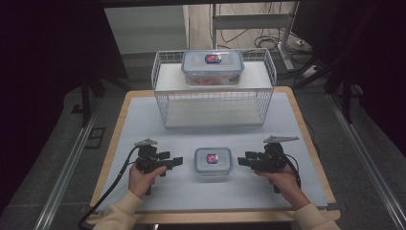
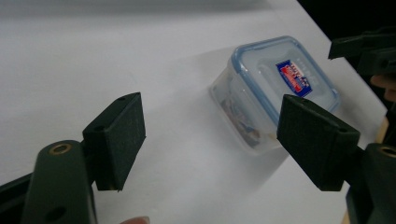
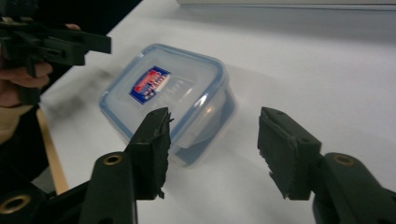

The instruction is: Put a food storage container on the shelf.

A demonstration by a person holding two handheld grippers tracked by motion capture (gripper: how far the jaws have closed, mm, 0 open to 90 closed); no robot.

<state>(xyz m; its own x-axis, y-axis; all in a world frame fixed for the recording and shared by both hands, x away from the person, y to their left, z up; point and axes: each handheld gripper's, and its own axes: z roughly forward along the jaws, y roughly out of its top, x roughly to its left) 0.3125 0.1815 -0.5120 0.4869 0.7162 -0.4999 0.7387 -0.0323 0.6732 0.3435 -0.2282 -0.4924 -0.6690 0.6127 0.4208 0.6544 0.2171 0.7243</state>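
The left gripper (image 1: 178, 161) and right gripper (image 1: 242, 161) flank the small container (image 1: 213, 162) near the front edge of the table (image 1: 143, 124), jaws released and empty, clear of its sides. The container is a rigid clear plastic box with rounded corners, a blue-rimmed snap lid and a label. It looks light and smooth, liable to slip; take hold across opposite side walls, below the lid rim. A larger container (image 1: 212, 67) sits on the wire rack (image 1: 165, 103).
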